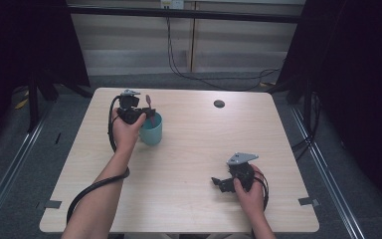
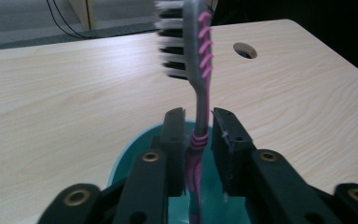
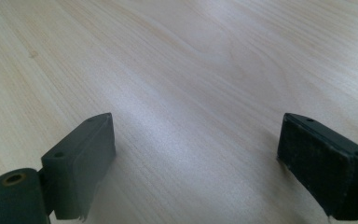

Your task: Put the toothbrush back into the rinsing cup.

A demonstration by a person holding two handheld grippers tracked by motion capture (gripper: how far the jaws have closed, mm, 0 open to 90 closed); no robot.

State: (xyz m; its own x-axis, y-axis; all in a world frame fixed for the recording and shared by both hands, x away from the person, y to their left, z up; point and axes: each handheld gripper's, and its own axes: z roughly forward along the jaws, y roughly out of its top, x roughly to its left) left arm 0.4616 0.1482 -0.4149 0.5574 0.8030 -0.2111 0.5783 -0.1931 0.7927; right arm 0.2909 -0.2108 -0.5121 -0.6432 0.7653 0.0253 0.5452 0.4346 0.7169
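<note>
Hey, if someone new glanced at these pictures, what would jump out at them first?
Probably the pink and grey toothbrush, standing upright with its bristled head up in the teal cup near the table's far left corner. The left gripper is right at it, its jaws on either side of the handle with a slight gap. The right gripper rests apart near the front right, jaws wide open over bare wood.

High view overlooks the table (image 1: 189,164); both tool views skim it closely.
</note>
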